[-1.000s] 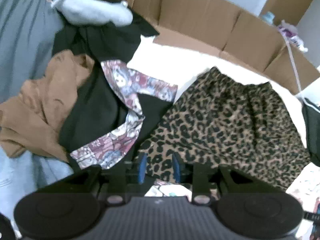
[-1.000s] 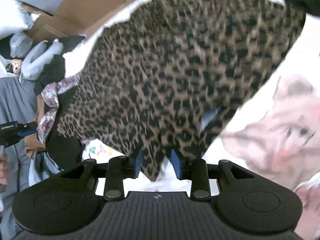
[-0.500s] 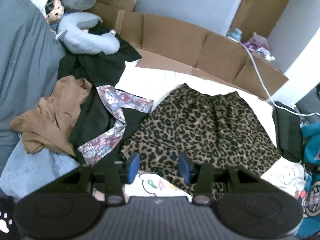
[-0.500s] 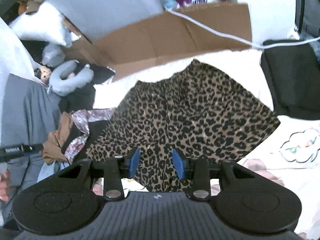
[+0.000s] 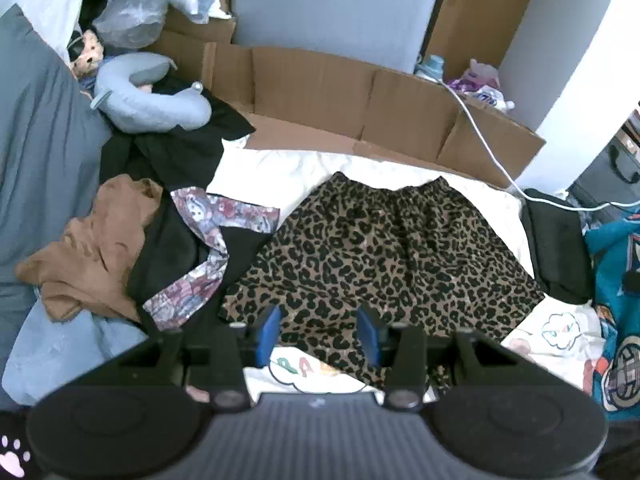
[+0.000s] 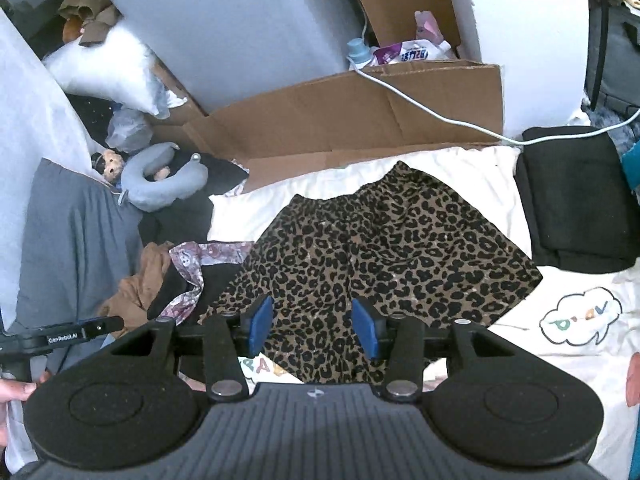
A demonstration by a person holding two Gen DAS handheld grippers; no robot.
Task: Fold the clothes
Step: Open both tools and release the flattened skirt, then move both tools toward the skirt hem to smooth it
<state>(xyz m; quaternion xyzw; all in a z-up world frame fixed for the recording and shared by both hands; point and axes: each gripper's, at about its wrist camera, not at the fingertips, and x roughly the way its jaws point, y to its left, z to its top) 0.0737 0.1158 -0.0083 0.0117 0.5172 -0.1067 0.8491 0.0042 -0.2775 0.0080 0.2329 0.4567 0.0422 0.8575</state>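
Observation:
A leopard-print skirt (image 5: pixel 384 252) (image 6: pixel 380 248) lies spread flat on the white sheet (image 5: pixel 272 172), waistband at the far side, hem toward me. My left gripper (image 5: pixel 318 334) hangs open above the near hem, nothing between its blue pads. In the right wrist view my right gripper (image 6: pixel 312 322) is open too, raised over the hem's middle. The left gripper's black body (image 6: pixel 60 334) shows at the left edge of that view, with a person's fingers below it.
A heap of clothes lies left of the skirt: brown top (image 5: pixel 92 240), black garment (image 5: pixel 176 148), patterned fabric (image 5: pixel 212 240). A grey neck pillow (image 5: pixel 148 96) sits behind it. Flattened cardboard (image 5: pixel 352 96) lines the far side. A folded black item (image 6: pixel 576 204) and white cable (image 6: pixel 440 116) lie right.
Both grippers let go of the skirt's hem, opened and pulled back and up. The skirt now lies flat on the sheet.

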